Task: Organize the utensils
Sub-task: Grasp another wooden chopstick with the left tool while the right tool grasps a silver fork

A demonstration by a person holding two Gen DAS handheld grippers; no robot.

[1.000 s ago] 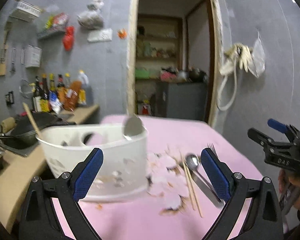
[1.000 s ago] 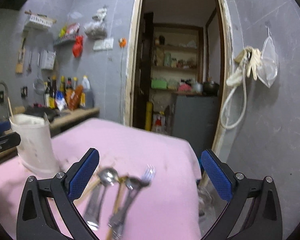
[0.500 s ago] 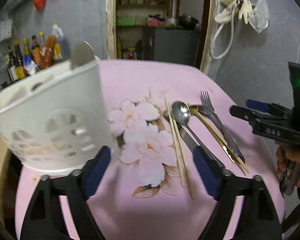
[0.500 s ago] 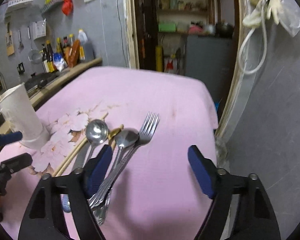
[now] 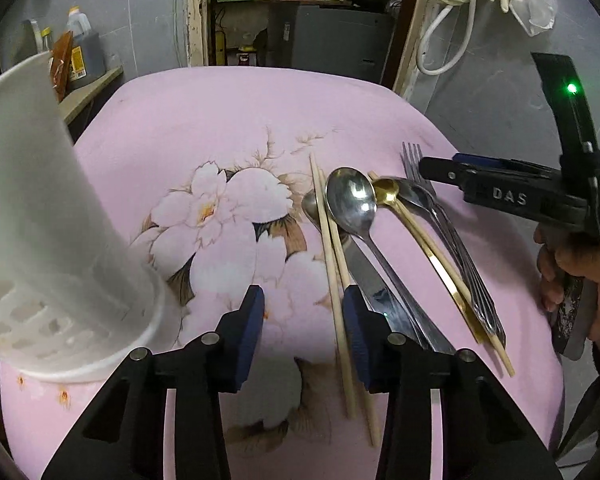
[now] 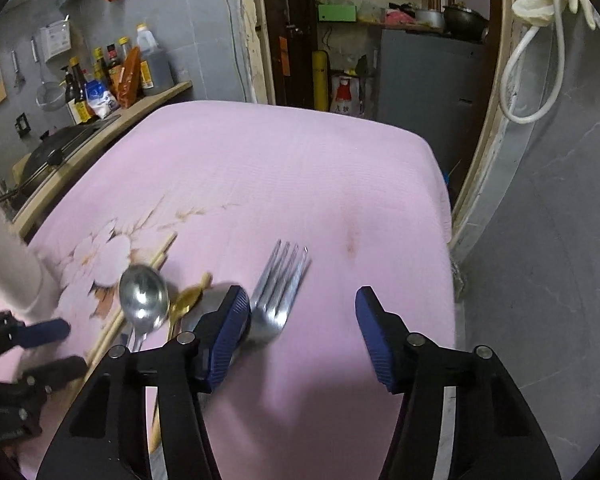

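Observation:
On the pink flowered tablecloth (image 5: 220,120) lie wooden chopsticks (image 5: 327,240), a large steel spoon (image 5: 350,196), a knife (image 5: 376,292), a gold spoon (image 5: 386,192) and a fork (image 5: 412,156). A white perforated utensil holder (image 5: 40,220) stands at the left. My left gripper (image 5: 303,296) is low over the cloth, jaws closing, with the chopsticks just inside its right finger and not pinched. My right gripper (image 6: 300,300) hovers over the fork (image 6: 284,280), jaws closing; the fork head lies beside its left finger, untouched. The large spoon (image 6: 144,296) lies further left.
The table's right edge (image 6: 440,184) drops off near a grey wall and doorway. A counter with bottles (image 6: 112,76) and a dark wok (image 6: 48,156) runs along the left. A person's hand (image 5: 572,264) holds the right gripper's handle.
Both grippers have tipped downward and come in low over the utensils. Their jaws have narrowed. The holder has slid to the left edge of the left wrist view.

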